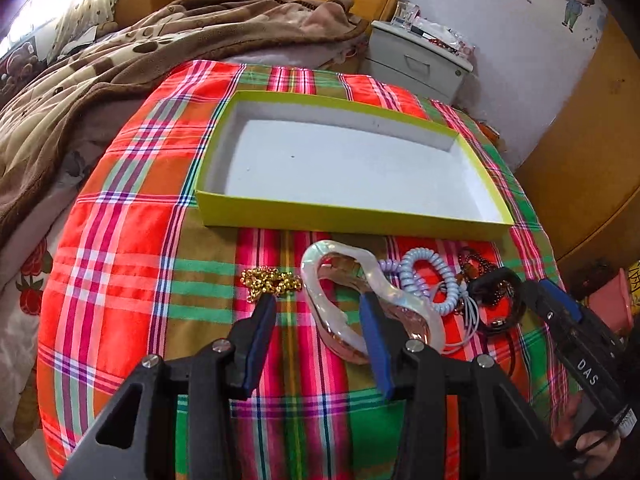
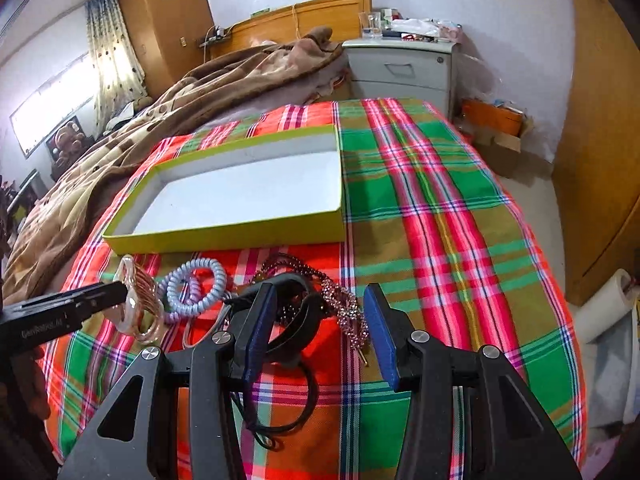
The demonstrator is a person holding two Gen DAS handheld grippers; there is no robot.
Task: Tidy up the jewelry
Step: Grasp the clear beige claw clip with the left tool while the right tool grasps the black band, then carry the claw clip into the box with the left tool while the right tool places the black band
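Note:
An open yellow-green box (image 1: 344,216) with a white inside sits on the plaid cloth; it also shows in the right wrist view (image 2: 224,236). In front of it lie a gold bead chain (image 1: 270,282), a pearly pink hair clip (image 1: 340,292), a pale blue coil hair tie (image 1: 428,280), a black bangle (image 2: 296,320), dark red beads (image 2: 288,266) and a rhinestone hairpin (image 2: 348,312). My left gripper (image 1: 316,304) is open, its right finger over the hair clip. My right gripper (image 2: 318,300) is open, straddling the black bangle and rhinestone hairpin.
The plaid cloth (image 2: 440,220) covers the bed end. A brown blanket (image 1: 120,64) lies behind on the left. A grey nightstand (image 2: 400,68) with clutter stands at the back. Wooden wardrobe (image 2: 600,140) on the right.

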